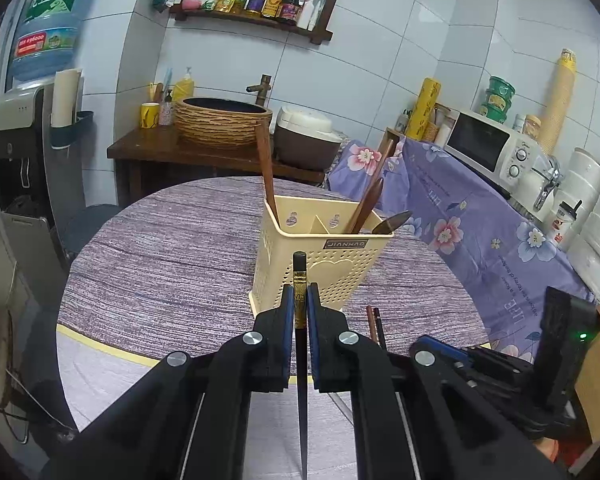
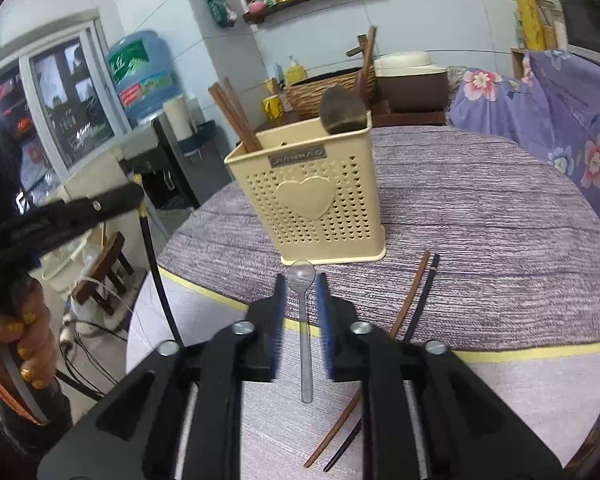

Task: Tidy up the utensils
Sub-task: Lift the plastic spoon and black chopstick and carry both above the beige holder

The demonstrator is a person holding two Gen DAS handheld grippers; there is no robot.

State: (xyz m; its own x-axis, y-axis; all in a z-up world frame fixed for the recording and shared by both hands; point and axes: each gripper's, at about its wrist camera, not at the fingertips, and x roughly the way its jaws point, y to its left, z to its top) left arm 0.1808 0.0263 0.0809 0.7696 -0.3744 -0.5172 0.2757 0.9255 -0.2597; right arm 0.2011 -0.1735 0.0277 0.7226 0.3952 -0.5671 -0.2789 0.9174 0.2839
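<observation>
My left gripper is shut on a black chopstick with a gold band, held upright just in front of the cream utensil holder. From the right wrist view this gripper hangs off the table's left side, the chopstick dangling below it. The holder has brown chopsticks in its left compartment and wooden spoons in its right. My right gripper is open, its fingers either side of a clear spoon lying on the table, not touching it.
A brown chopstick and a black one lie side by side right of the spoon. The round table wears a purple striped cloth. A floral-covered counter stands to the right, a wooden sink stand behind.
</observation>
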